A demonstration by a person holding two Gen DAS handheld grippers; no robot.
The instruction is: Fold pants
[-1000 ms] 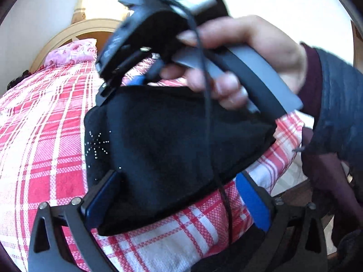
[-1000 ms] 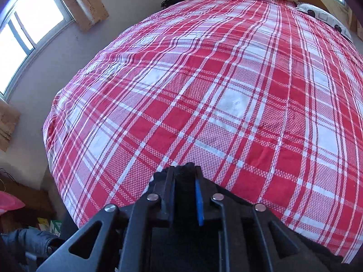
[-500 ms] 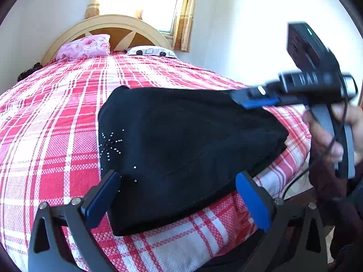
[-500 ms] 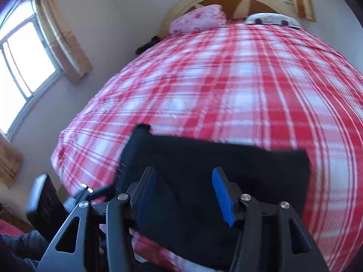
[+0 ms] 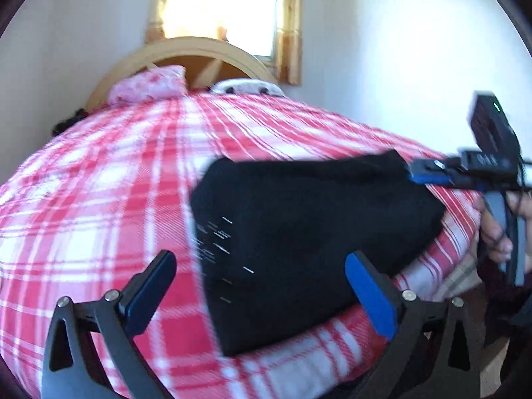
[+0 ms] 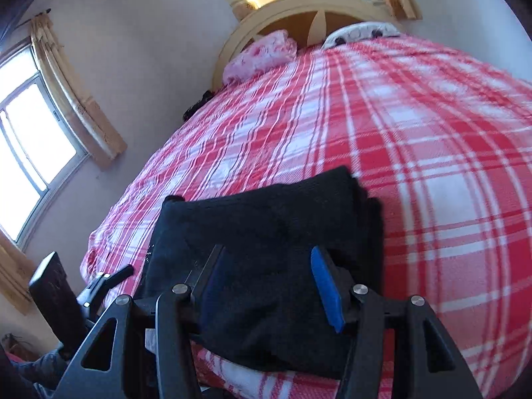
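The black pants [image 5: 309, 232] lie folded into a compact stack on the red-and-white plaid bed [image 5: 99, 199], near its front edge. Small shiny studs show on their left side. My left gripper [image 5: 262, 292] is open and empty, just in front of the stack. My right gripper [image 6: 269, 282] is open over the near right part of the pants [image 6: 266, 232], holding nothing. In the left wrist view the right gripper [image 5: 432, 174] sits at the stack's far right corner, its jaws edge-on there. The left gripper [image 6: 109, 276] shows at lower left in the right wrist view.
A pink pillow [image 5: 149, 84] and a white patterned pillow [image 5: 246, 86] lie against the wooden headboard [image 5: 196, 50]. Windows with curtains are behind the headboard [image 5: 232, 10] and on the left wall [image 6: 30, 153]. A dark item [image 6: 196, 106] lies at the bed's far left edge.
The right gripper let go of the pants and opened, then drew back to the right. The left gripper pulled back from the stack. The pants now lie flat on the bed.
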